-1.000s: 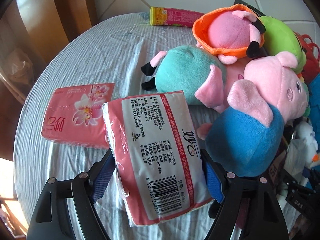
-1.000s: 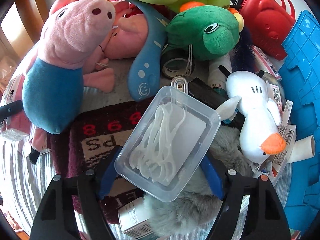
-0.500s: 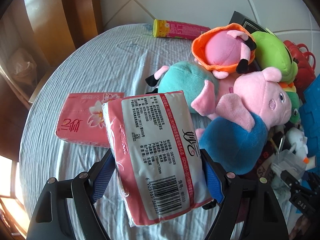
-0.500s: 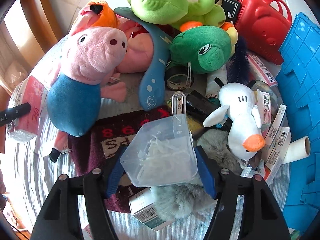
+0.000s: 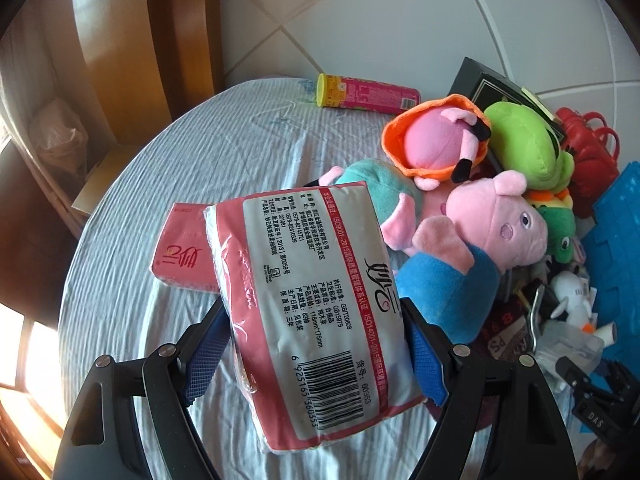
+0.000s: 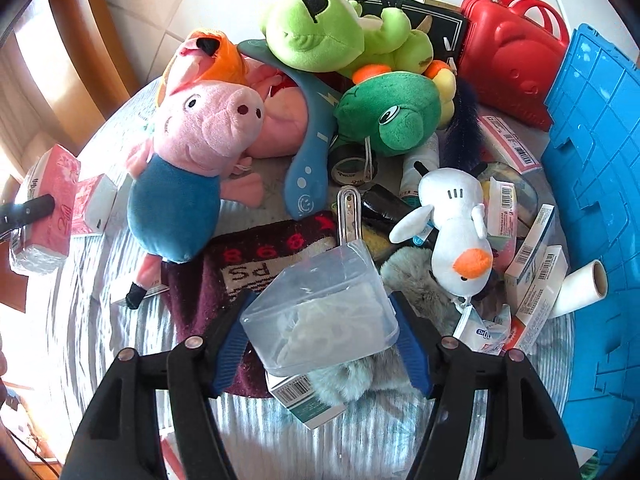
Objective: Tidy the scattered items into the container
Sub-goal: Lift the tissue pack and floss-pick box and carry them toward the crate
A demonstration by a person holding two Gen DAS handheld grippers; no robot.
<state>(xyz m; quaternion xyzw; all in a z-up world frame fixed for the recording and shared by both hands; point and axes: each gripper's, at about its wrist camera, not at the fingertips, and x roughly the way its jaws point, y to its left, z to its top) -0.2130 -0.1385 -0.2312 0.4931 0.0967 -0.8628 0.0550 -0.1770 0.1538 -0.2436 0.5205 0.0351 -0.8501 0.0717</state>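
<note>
Between the left tongs [image 5: 316, 344]: pink tissue pack [image 5: 308, 304], clamped across its sides, held above the desk [image 5: 200, 168]. Soft, light, slippery film wrap (squeeze mid-body, not the ends). Right tongs [image 6: 320, 340]: closed on clear plastic box [image 6: 320, 312] of floss picks; rigid, light, smooth-walled. Blue container [image 6: 596, 168] stands at right, just beside the clutter.
</note>
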